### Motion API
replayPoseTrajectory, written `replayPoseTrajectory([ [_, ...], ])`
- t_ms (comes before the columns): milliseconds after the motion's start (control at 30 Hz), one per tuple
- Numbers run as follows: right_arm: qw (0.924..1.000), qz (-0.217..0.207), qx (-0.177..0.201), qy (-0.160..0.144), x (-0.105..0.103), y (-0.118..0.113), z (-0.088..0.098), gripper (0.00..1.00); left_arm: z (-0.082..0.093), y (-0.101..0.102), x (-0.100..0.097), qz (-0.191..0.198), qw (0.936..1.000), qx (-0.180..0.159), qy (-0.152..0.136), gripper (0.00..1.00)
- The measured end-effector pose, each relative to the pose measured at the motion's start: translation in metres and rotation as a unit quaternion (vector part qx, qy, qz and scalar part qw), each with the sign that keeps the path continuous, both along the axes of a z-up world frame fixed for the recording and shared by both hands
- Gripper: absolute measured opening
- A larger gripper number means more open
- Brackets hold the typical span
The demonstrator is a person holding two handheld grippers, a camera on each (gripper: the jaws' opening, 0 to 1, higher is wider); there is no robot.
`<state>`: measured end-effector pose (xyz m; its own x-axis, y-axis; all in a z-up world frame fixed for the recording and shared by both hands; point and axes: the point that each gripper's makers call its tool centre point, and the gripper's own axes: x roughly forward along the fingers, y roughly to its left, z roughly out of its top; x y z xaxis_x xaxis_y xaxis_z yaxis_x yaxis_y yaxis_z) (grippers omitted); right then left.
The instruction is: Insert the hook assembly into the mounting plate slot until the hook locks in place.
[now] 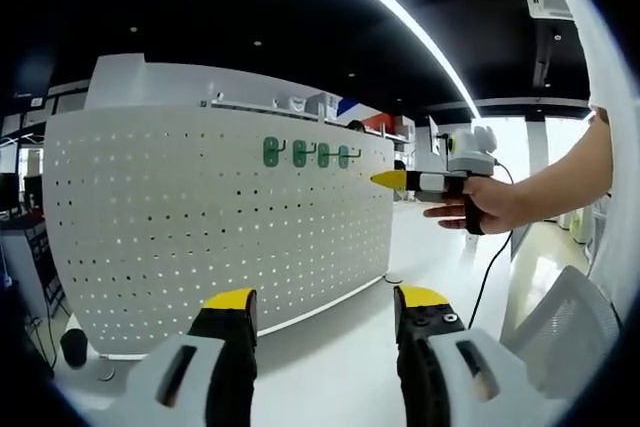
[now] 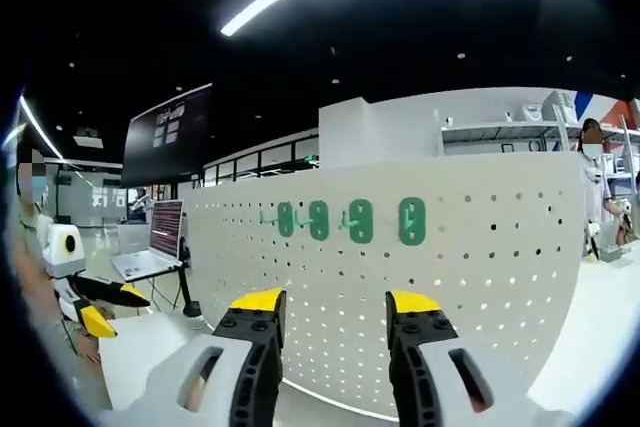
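Pegboard: a white perforated mounting plate [image 1: 220, 227] stands upright on the white table [image 1: 340, 347]; its lower edge meets the table top and its top edge runs free.
Hooks: four green hook assemblies [image 1: 305, 154] sit in a row near the plate's top edge, seen too in the right gripper view [image 2: 350, 220]; whether they are locked in cannot be told.
Left hand-held gripper [image 1: 325, 312]: jaws spread wide with bare table between them, holding nothing, well short of the plate.
Right hand-held gripper [image 2: 328, 312]: jaws parted wide, empty, facing the plate below the hooks; in the left gripper view it hangs beside the plate's right edge [image 1: 405, 181], apart from it.
Open room: bare table lies in front of the plate.
Laptop [image 2: 150, 247]: open, off beyond the plate's far edge.
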<state>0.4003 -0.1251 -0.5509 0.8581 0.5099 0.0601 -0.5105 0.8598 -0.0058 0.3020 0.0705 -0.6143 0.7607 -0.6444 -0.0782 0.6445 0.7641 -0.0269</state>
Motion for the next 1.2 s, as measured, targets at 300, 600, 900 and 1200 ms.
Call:
replayPoseTrajectory([
  [300,0.9999,0.000,0.007,0.008,-0.023,-0.002,-0.014,0.40,-0.001,0.003,0.000,0.002,1.0000,0.002,0.000,0.57],
  [600,0.9998,0.006,0.009,0.019,-0.047,-0.007,-0.027,0.43,-0.001,0.004,0.000,0.002,1.0000,0.003,-0.002,0.59],
  [900,0.9995,0.002,0.015,0.027,-0.065,-0.006,-0.037,0.46,-0.002,0.004,0.000,-0.001,1.0000,-0.001,-0.001,0.59],
  [1200,0.9993,0.003,0.015,0.034,-0.083,-0.006,-0.045,0.48,0.000,0.009,0.000,0.000,0.9999,-0.013,0.000,0.61],
])
